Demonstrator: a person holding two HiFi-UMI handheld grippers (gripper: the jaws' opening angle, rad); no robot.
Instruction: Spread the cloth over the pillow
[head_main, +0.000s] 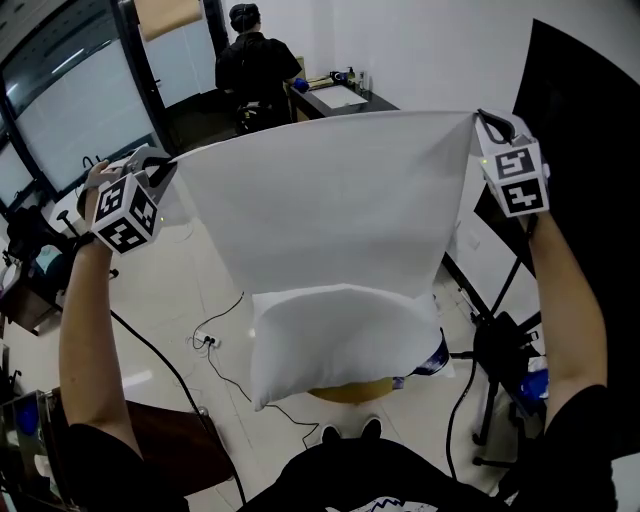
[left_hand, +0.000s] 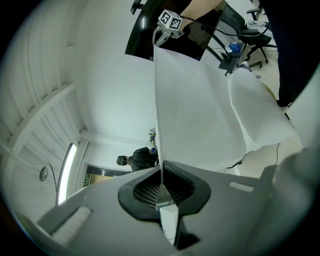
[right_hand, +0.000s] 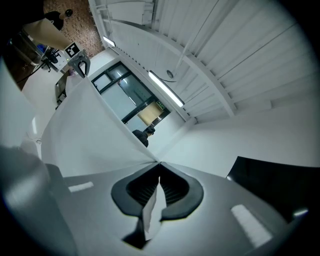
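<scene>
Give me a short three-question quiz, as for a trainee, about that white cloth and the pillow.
1. True or false: the cloth already lies spread flat over the pillow.
2. What is between the jaws of the left gripper? A: an edge of the cloth. B: a corner of the pillow. C: nothing.
3. In a few words: how do the jaws of the right gripper stand?

Key
1. False: the cloth hangs stretched in the air, and the pillow is uncovered below it.
2. A.
3. Shut on the cloth, at its other top corner.
</scene>
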